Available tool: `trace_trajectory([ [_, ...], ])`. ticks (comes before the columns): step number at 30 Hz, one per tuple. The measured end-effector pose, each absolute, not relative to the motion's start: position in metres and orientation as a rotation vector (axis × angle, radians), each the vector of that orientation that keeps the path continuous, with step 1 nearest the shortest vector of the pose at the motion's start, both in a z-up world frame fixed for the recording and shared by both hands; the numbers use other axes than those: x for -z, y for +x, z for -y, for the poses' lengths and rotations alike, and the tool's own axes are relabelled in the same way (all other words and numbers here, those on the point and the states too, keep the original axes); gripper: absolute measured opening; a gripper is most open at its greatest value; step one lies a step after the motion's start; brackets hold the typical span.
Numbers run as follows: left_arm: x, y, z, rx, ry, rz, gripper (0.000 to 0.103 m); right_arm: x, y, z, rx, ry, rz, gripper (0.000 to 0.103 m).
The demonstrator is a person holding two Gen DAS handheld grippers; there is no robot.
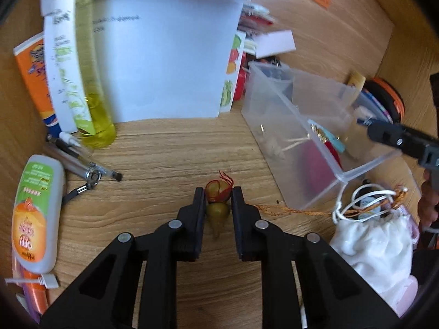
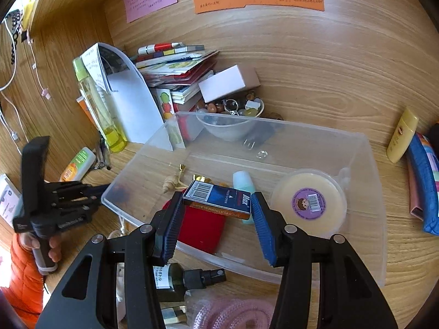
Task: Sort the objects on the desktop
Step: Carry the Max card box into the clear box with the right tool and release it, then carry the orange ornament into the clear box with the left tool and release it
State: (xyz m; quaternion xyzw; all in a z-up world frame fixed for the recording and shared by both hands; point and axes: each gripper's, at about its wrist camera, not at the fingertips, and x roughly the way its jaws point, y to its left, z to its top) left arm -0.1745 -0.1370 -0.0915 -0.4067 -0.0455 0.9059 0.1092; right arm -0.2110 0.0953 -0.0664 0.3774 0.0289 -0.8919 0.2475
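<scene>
L gripper (image 1: 218, 196) clamped on gourd charm (image 1: 218, 205) on table (image 1: 164, 150); R gripper (image 2: 216, 205) grips razor-blade box (image 2: 218, 200) over clear bin (image 2: 367, 192).

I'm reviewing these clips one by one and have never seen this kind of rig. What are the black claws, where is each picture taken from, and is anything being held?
There is no robot. A person holds a two-finger gripper in each hand, and a fisheye camera on each looks forward along its fingers.

The left-hand view shows the left gripper shut on a small yellow-green gourd charm with red thread, low over the wooden desk.

The right-hand view shows the right gripper shut on a small blue blade box with a barcode, held over a clear plastic bin that contains a round tub with a purple sticker and a red pouch.

Bottles, papers and pens lie around.
</scene>
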Motion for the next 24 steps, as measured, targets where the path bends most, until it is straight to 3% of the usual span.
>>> trace_trajectory([
  [10,0.062,-0.152,0.129,-2.646,-1.025,0.332,0.018,0.070,-0.209,-0.091,2.412,1.033,-0.104,0.046],
  [16,0.028,-0.146,0.110,-2.624,-0.924,0.317,0.018,0.063,-0.206,-0.100,2.430,0.996,-0.046,0.056],
  [24,-0.006,-0.148,0.089,-2.570,-0.833,0.271,0.018,0.055,-0.202,-0.113,2.431,0.955,0.044,0.056],
])
